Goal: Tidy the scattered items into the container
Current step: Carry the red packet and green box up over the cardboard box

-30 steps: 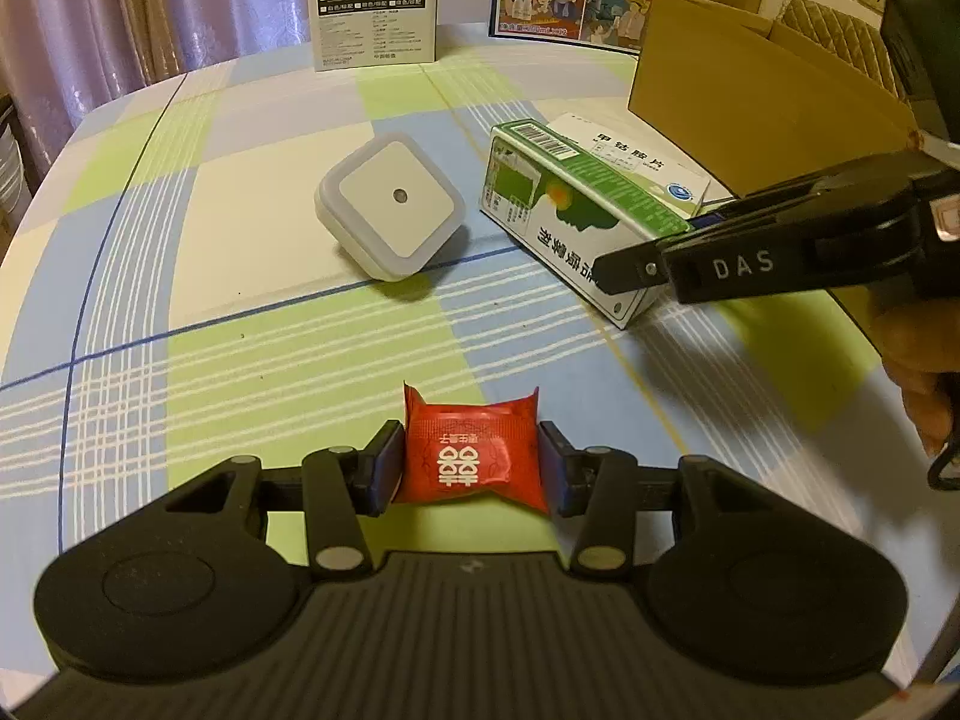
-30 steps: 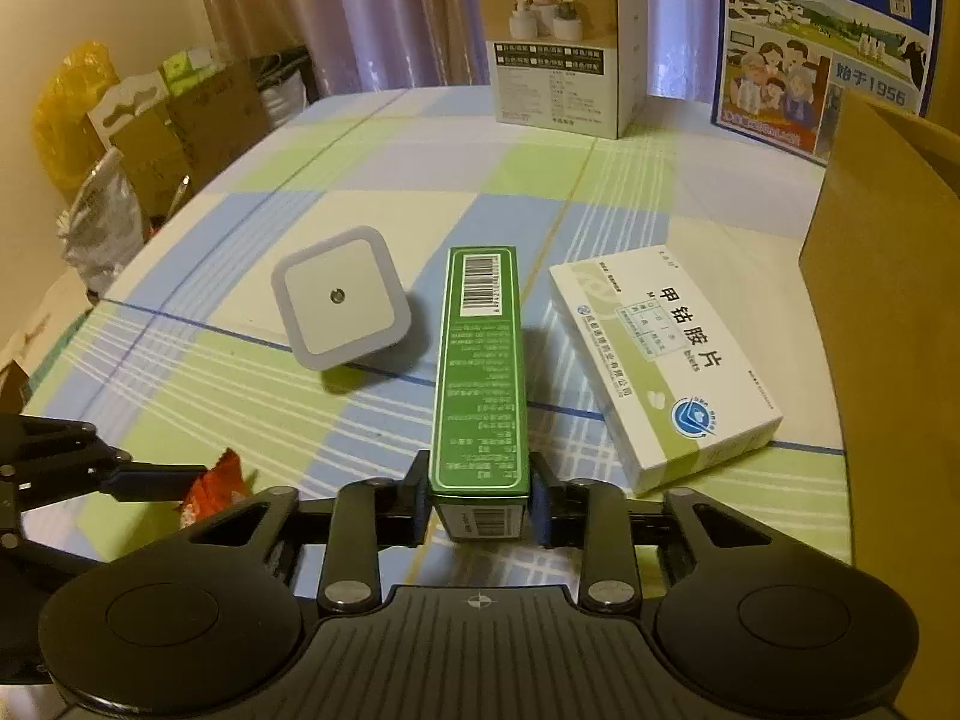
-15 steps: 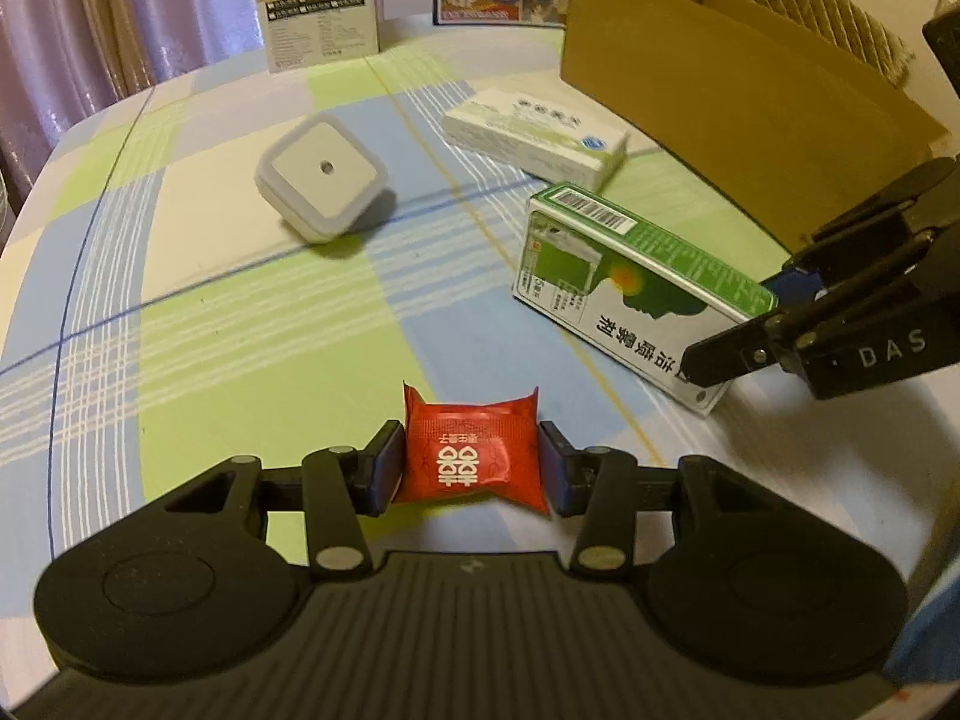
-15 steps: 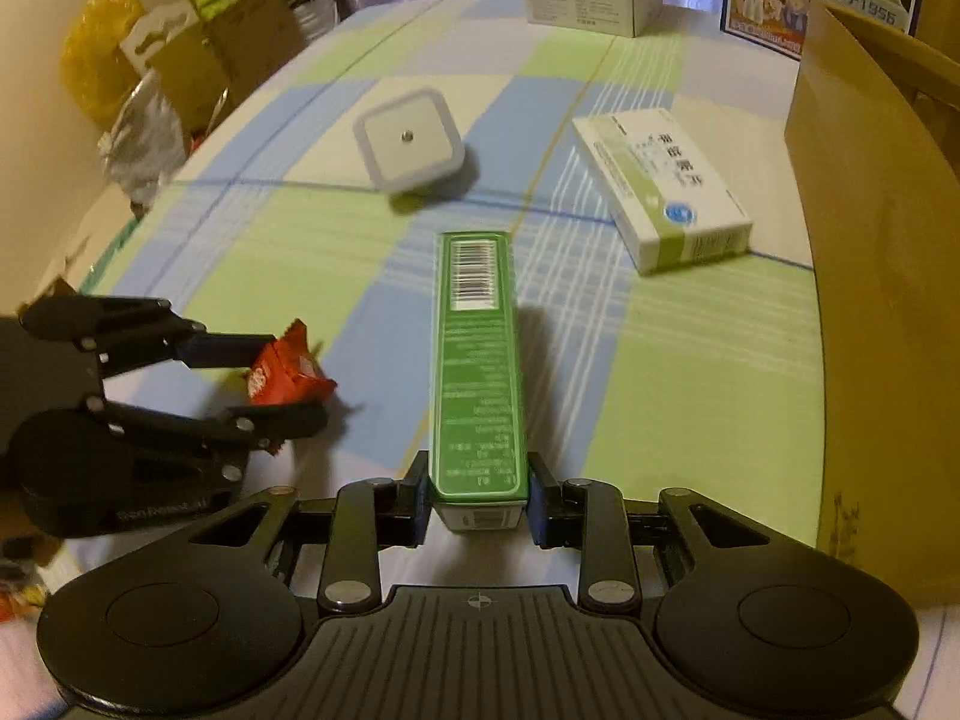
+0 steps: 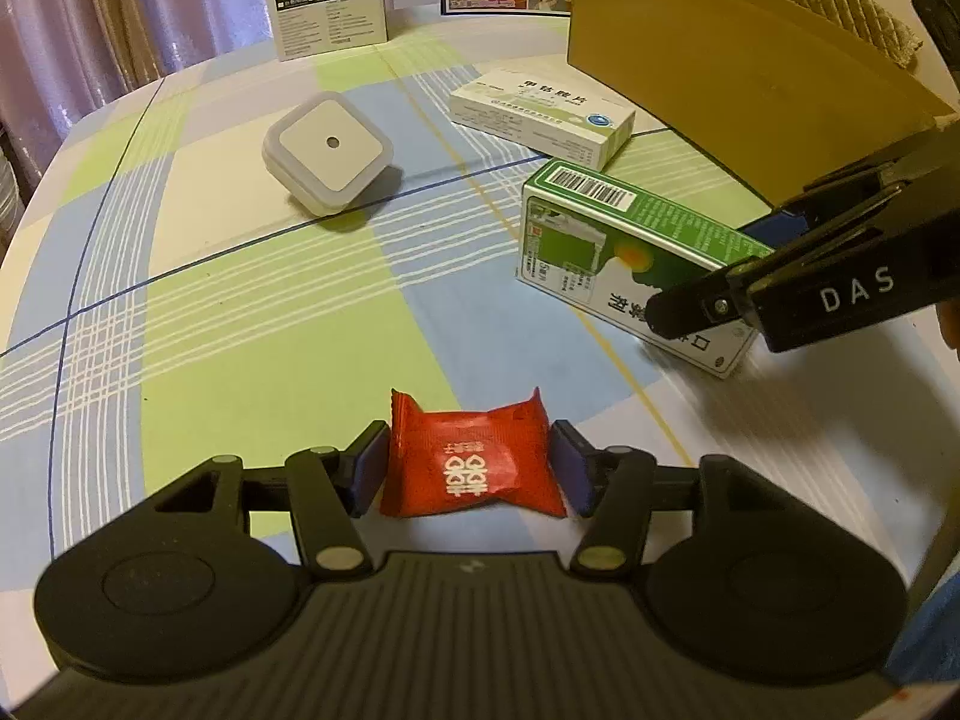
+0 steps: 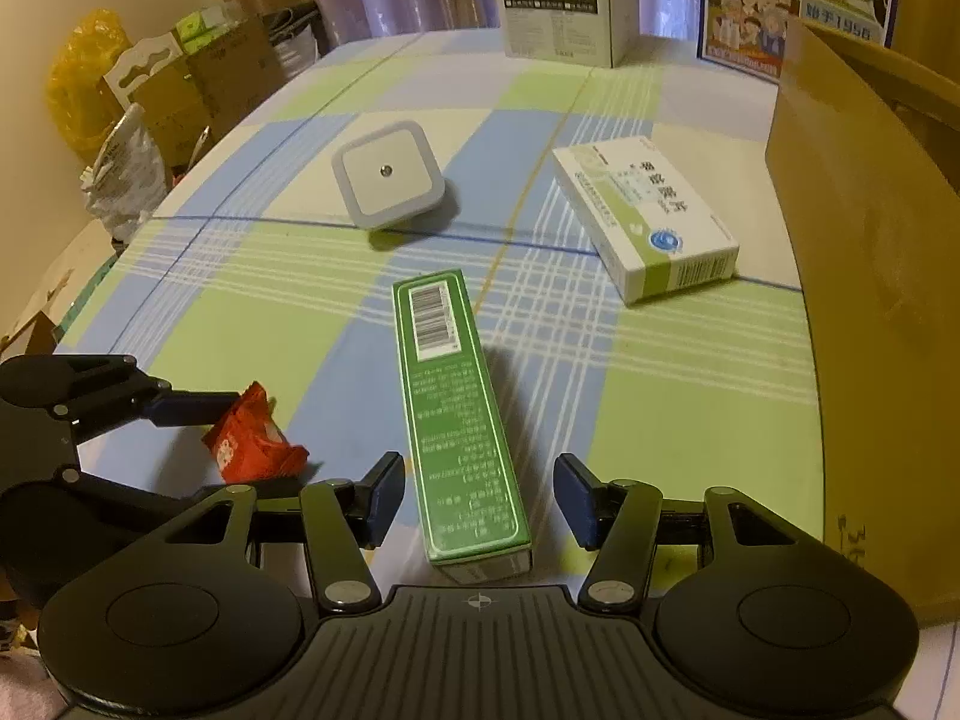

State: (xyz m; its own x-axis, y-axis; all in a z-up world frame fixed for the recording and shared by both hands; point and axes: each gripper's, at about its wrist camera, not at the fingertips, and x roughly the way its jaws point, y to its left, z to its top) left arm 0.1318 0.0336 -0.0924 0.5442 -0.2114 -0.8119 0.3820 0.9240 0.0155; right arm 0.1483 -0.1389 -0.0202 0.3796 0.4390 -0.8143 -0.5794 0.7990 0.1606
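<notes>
The right gripper [image 6: 477, 495] has its fingers apart, standing clear on either side of the near end of the green box [image 6: 459, 420]. From the left wrist view the box looks tilted or off the counter [image 5: 240, 312], but whether it rests there or is falling cannot be told. The risk, as I judge it, is that the box is unsupported short of the carton [image 6: 870, 300] at the right; it could land on the counter or knock the white box [image 6: 645, 219] lying just beyond it.

The left gripper [image 5: 468, 468] is clamped on the red packet [image 5: 471, 462], held by its two sides. The packet is a soft, crinkled foil pillow with white print; a squeeze that loosens could let it slip out.

The green box is long and slim, with a barcode at its far end. The white night light [image 5: 327, 153] sits far left, apart from the rest.
</notes>
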